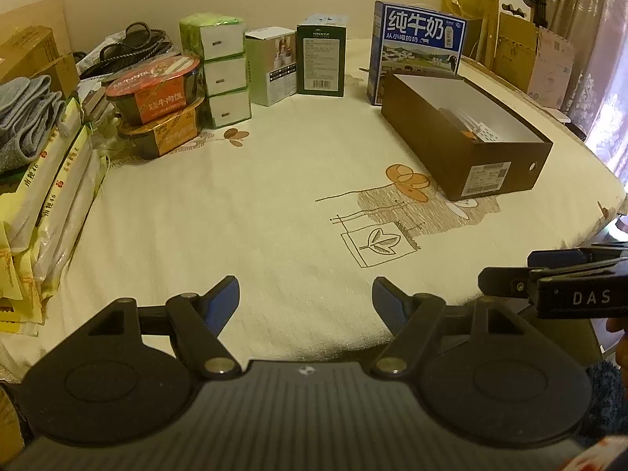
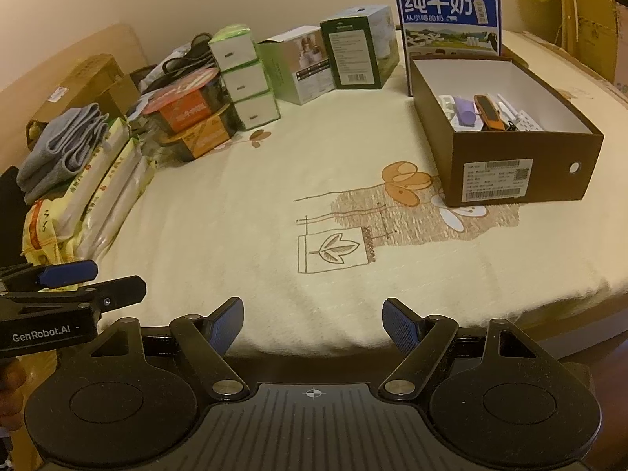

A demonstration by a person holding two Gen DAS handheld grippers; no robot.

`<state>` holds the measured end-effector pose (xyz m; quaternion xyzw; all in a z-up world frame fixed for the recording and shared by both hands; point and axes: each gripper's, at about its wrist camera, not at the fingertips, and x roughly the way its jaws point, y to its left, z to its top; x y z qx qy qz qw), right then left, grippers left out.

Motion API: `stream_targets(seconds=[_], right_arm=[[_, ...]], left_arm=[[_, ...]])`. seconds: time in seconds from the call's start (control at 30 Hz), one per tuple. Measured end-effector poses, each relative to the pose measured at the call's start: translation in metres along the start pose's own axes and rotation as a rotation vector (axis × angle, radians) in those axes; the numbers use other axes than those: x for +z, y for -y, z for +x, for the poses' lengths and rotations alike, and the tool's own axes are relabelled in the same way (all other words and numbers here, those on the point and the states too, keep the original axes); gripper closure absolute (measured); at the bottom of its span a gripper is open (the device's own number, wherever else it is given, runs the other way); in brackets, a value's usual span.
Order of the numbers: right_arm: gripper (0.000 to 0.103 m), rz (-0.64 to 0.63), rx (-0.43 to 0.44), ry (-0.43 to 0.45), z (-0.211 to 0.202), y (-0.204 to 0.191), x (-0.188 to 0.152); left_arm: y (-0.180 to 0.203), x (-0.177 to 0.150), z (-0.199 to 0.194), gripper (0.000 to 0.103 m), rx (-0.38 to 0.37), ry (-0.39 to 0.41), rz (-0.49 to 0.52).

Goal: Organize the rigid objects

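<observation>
Both grippers idle at the near edge of the desk (image 2: 235,212), nothing held. My left gripper (image 1: 305,298) is spread wide, and so is my right gripper (image 2: 313,322). The left unit's side reads "GenRobot.AI", the right unit's "DAS".

Far left: grey folded cloth (image 2: 62,145) on top of long packs (image 1: 51,196) printed with "46". Next, two stacked instant-meal bowls (image 1: 157,98), red lid over orange, Chinese print I can't read reliably. Then three stacked white-and-green boxes (image 1: 225,74), a pale green box (image 1: 272,64), and a dark green box (image 1: 321,61) with barcode, top word looks like "TERUN", unsure.

Far right: blue milk carton (image 2: 447,19) reading "纯牛奶". Just in front of it, an open brown shoebox (image 2: 522,172) with barcode and QR label; inside it a purple tube (image 2: 465,112), an orange-black tool (image 2: 488,112), white bits.
</observation>
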<state>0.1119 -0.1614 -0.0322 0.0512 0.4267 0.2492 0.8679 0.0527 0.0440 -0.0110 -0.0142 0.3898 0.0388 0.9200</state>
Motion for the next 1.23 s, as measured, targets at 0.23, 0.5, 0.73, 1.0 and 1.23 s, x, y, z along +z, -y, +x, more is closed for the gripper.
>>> stream_targets(seconds=[0.23,0.5,0.73,1.0,1.23], right_arm=[[0.028,-0.003,0.003,-0.002,0.0011,-0.0005,-0.0006],[0.028,-0.013,0.008,-0.005,0.0023,-0.0039,-0.0016],[0.028,-0.014,0.009,-0.003,0.0022,-0.0045,-0.0028],[0.028,-0.012,0.007,-0.006,0.0026,-0.004,-0.0043],[0.028,-0.01,0.007,-0.007,0.003,-0.0036,-0.0046]], left_arm=[[-0.0014,-0.0014,-0.0024,0.031,0.003,0.001,-0.006],[-0.0018,-0.0027,-0.0035,0.031,-0.002,0.002,-0.007],[-0.0009,-0.003,-0.0039,0.031,-0.002,0.002,-0.007],[0.0022,-0.0051,-0.0033,0.031,-0.005,0.0,-0.004],[0.0059,-0.0056,-0.0013,0.031,-0.012,-0.003,-0.003]])
